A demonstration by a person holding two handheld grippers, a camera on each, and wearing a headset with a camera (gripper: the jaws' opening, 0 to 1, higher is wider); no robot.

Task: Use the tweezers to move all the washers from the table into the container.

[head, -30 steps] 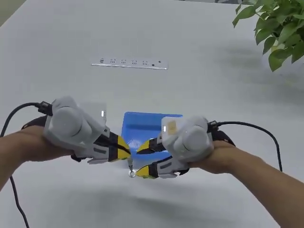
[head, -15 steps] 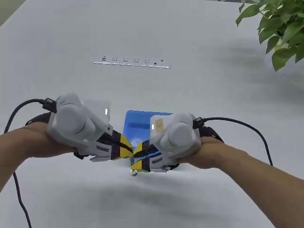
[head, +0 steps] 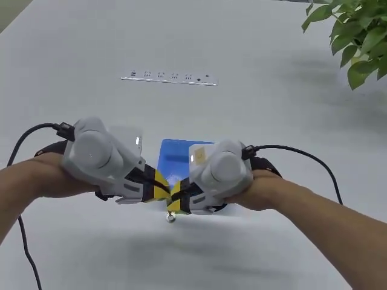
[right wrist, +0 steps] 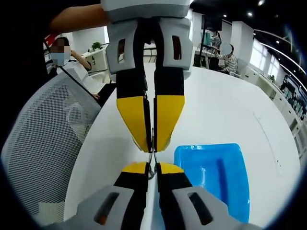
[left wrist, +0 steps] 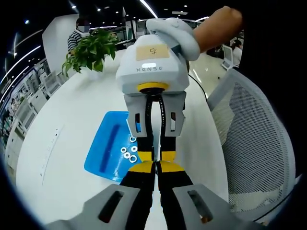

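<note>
My left gripper and right gripper meet tip to tip just in front of the blue container. Thin metal tweezers run between both pairs of yellow-tipped jaws, and both grippers are shut on them. One washer lies on the white table right below the tips. In the left gripper view, my left gripper faces the right gripper, and several washers lie in the container. In the right gripper view, the left gripper comes down onto my right gripper.
A white power strip lies farther back on the table. A leafy plant hangs over the far right corner. Black cables trail from both grippers. A mesh chair stands by the table's near edge.
The right gripper has moved left up to the left gripper's tips, and its jaws have gone from open to shut on the tweezers. The washer has stayed on the table.
</note>
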